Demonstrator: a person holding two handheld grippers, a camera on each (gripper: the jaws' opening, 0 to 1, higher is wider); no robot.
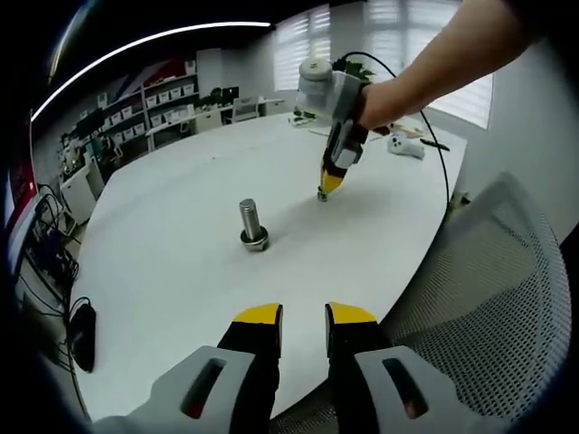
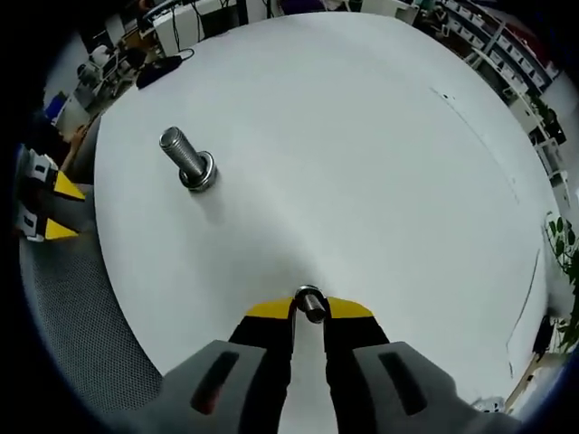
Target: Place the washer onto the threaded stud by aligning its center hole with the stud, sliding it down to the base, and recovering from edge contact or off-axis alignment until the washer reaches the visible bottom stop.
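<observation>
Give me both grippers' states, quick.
Left gripper: open, holding nothing.
Right gripper: shut on the washer, at the table.

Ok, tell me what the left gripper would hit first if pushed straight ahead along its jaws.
Probably nothing close: the left gripper points over bare white table. The upright grey threaded stud stands left of that line, and the right gripper lies farther on, slightly right. Depth is uncertain.

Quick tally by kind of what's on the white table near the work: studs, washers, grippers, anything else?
Threaded stud: 1, upright on the table
Washer: 1, between the right gripper tips
Grippers: 2, counting the left gripper
White handheld device: 1, at the far edge
Total: 5
</observation>
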